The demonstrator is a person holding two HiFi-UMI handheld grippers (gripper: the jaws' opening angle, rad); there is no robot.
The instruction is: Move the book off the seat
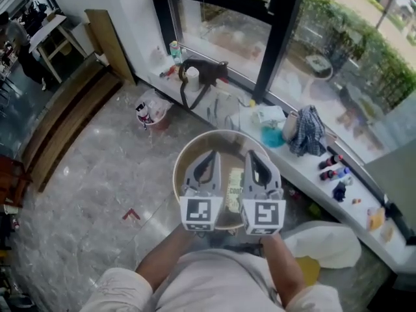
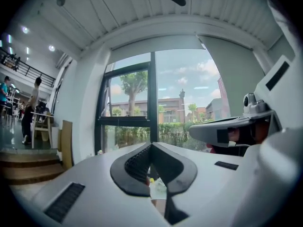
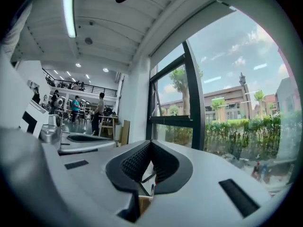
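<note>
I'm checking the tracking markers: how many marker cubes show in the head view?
2 marker cubes: one on the left gripper, one on the right gripper, side by side over the round seat. Neither is hidden.

Most of the book (image 1: pixel 234 187) lies hidden, its cover print unreadable.

floor (image 1: pixel 97 187) grey marble; window (image 1: pixel 221 34) dark-framed, daylit; ledge (image 1: pixel 302 168) white; steps (image 1: pixel 65 122) wooden; ceiling (image 2: pixel 142 13) white slats
</note>
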